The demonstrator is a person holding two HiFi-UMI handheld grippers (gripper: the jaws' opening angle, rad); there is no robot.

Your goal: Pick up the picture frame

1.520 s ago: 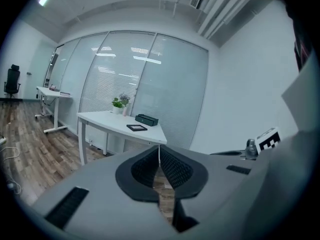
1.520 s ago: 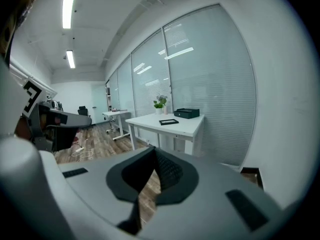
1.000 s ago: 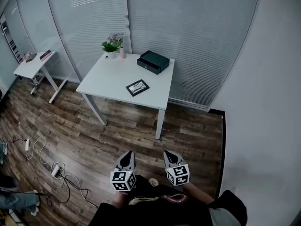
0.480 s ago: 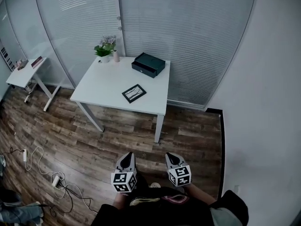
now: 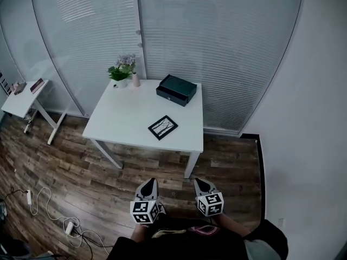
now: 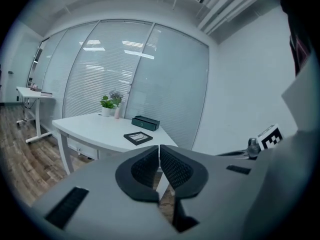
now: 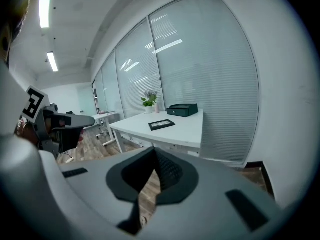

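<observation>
Picture frame (image 5: 162, 127) (a sketch inside, perhaps) has drawn closer; left gripper (image 5: 149, 182) and right gripper (image 5: 198, 182) closed, empty.

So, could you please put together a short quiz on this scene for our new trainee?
1. True or false: the picture frame lies flat on the white table.
2. What stands right beside the potted plant? A: a mug. B: a small vase. C: a lamp.
3. How do the jaws of the left gripper and the right gripper stand?
Key: 1 true; 2 B; 3 both shut, with nothing between them.
</observation>
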